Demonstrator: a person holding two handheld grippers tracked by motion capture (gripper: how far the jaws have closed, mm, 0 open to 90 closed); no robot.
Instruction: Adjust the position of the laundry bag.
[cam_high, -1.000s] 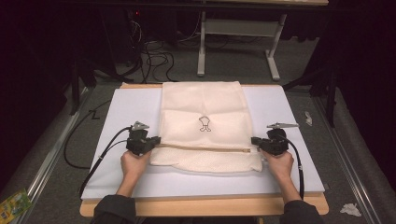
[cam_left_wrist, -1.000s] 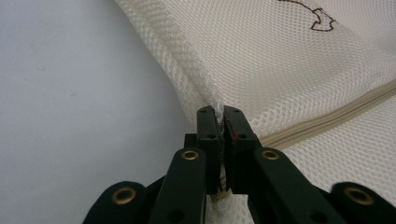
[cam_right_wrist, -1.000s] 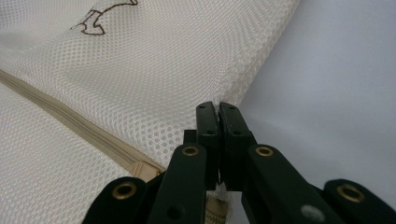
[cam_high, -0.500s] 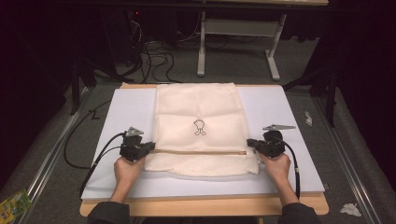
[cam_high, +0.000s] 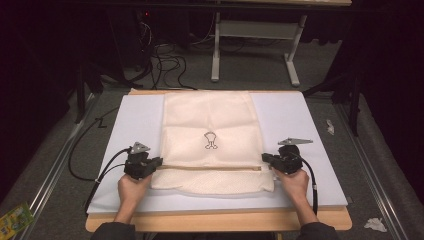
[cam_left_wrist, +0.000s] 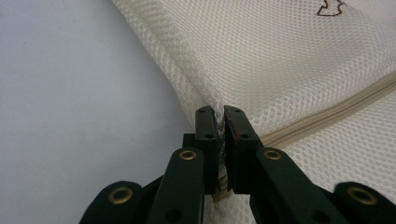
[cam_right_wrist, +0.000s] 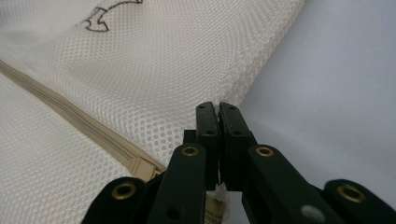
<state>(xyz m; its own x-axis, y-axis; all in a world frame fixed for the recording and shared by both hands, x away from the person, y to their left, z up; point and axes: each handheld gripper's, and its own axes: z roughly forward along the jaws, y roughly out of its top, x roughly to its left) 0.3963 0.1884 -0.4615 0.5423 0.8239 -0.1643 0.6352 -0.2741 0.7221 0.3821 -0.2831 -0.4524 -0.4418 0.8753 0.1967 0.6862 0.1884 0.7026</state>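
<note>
Item: mesh bag (cam_high: 212, 127). I hold its side edges, left gripper (cam_left_wrist: 220, 122) and right gripper (cam_right_wrist: 218, 119) clamped. Risk: thin mesh slips under uneven pull.

We see bare white board (cam_high: 135, 125) left and right of the mesh bag (cam_high: 210, 120) | near strip probably free | bag blocks centre.

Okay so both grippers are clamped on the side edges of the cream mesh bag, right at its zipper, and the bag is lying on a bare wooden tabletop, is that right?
Not quite: the cream mesh zippered bag lies on a pale blue-white mat covering the wooden table, as the high view shows. The left gripper and right gripper are indeed clamped at its zipper ends.
</note>
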